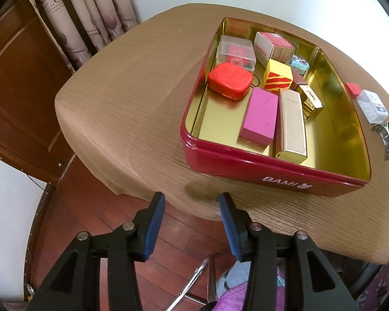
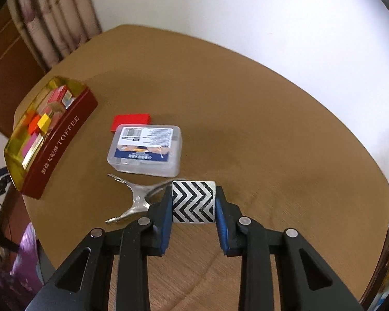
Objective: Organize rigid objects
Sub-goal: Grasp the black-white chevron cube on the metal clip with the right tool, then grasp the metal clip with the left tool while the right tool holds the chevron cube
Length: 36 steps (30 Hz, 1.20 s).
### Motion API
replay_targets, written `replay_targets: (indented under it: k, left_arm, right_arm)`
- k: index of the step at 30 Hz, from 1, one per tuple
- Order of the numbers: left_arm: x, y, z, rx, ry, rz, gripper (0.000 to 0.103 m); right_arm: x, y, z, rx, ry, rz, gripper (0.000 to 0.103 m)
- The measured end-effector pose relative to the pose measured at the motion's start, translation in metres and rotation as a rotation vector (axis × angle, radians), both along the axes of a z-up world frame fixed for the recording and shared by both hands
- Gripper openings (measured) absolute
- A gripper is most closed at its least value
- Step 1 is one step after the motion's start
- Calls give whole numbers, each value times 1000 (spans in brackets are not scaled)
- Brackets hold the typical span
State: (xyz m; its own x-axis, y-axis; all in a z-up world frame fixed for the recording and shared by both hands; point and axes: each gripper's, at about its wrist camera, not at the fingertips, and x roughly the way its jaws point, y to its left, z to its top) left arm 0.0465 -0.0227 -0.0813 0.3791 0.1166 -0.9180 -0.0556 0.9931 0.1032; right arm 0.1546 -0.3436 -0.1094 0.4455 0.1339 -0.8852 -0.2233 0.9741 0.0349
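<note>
**Chevron block gripped, tin half full**

Right gripper [image 2: 193,202] clamped on black-and-white chevron block [image 2: 193,201], above the table [image 2: 246,119]; chevrons point right, block roughly cubic, no clear long axis. Left gripper [image 1: 192,202] open, empty, near red tin [image 1: 246,167].

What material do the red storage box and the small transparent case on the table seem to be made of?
Red storage box: probably painted tin. It has a glossy red outside, a mirror-like gold inside that reflects its contents, and a thin rolled rim.
Transparent case: probably clear hard plastic. A printed label shows through its lid, and the corners are rounded and slightly cloudy.
</note>
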Motion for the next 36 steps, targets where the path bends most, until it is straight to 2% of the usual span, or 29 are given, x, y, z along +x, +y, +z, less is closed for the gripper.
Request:
replay_targets:
  k: [2, 7, 10, 14, 18, 22, 26, 32, 36]
  left_arm:
    - [-1, -2, 2, 4, -11, -7, 45]
    - [-6, -11, 9, 8, -43, -38, 45]
    - [-11, -23, 17, 27, -88, -91, 45]
    - [-22, -46, 27, 20, -135, -190, 45]
    - [-35, -95, 43, -7, -162, -369, 45]
    - [-41, -167, 67, 4, -222, -591, 45]
    - [-30, -230, 83, -53, -226, -757, 45]
    - [5, -308, 83, -75, -206, -908, 45]
    - [30, -347, 75, -93, -163, -984, 45]
  right_arm:
    - [-13, -6, -5, 2, -15, -42, 27]
    - [-41, -26, -40, 27, 8, -157, 27]
    - [-58, -44, -56, 52, 21, -219, 27]
    - [-75, -62, -65, 16, 3, -274, 27]
    - [-84, -76, -68, -27, -19, -285, 28]
    - [-89, -88, -73, 9, -30, -303, 28]
    - [-96, -100, -78, 56, -63, -310, 28]
    - [-121, -121, -80, 76, -136, -322, 28]
    - [-134, -117, -81, 72, -203, -325, 28]
